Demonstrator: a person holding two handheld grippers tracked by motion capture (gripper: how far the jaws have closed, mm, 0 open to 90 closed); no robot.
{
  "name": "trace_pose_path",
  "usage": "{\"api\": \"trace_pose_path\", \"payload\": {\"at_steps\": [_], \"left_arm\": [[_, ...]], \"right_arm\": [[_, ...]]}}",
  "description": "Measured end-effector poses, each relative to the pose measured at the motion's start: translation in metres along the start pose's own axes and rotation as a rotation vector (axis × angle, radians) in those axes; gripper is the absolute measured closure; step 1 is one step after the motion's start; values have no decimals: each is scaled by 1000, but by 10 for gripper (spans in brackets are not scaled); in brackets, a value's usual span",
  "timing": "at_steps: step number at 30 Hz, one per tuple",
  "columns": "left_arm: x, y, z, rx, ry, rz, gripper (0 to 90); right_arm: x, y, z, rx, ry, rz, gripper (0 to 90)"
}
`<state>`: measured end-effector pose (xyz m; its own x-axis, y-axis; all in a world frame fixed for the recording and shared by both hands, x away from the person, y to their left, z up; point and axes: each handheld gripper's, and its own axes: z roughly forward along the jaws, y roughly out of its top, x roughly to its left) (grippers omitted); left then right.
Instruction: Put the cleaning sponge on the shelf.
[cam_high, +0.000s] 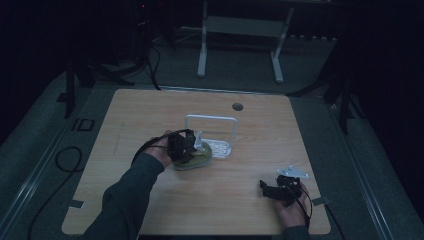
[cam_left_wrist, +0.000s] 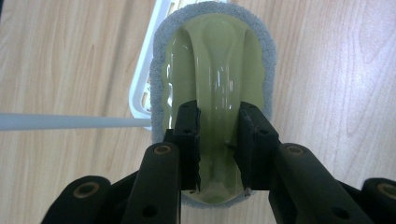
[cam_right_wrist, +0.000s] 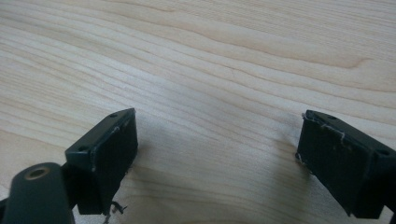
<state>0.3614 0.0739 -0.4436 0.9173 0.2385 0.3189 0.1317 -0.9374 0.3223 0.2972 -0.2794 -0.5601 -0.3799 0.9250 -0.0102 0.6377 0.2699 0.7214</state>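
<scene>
A green scrubber (cam_left_wrist: 219, 60) with a grey pad around its rim lies on the wooden table (cam_high: 140, 115), its far end against a white rack (cam_high: 216, 146). My left gripper (cam_left_wrist: 219, 140) is shut on the raised ridge along the scrubber's back, one jaw on each side. From above, the left gripper (cam_high: 182, 146) covers most of the scrubber (cam_high: 196, 161), just left of the rack's tall white loop. My right gripper (cam_high: 264, 188) rests low near the table's front right, open, with bare wood between its jaws (cam_right_wrist: 217, 154).
A white bar of the rack (cam_left_wrist: 70, 121) crosses the left gripper view at the left. A round cable hole (cam_high: 237, 106) sits near the table's far edge. Beyond the table stands a white table frame (cam_high: 240, 30). Cables (cam_high: 65, 160) lie on the floor at the left.
</scene>
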Motion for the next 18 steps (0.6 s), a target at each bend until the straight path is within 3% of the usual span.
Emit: {"api": "trace_pose_path", "payload": {"at_steps": [18], "left_arm": [[5, 10, 3, -8, 13, 80, 717]], "right_arm": [[0, 0, 0, 0, 0, 2, 118]]}}
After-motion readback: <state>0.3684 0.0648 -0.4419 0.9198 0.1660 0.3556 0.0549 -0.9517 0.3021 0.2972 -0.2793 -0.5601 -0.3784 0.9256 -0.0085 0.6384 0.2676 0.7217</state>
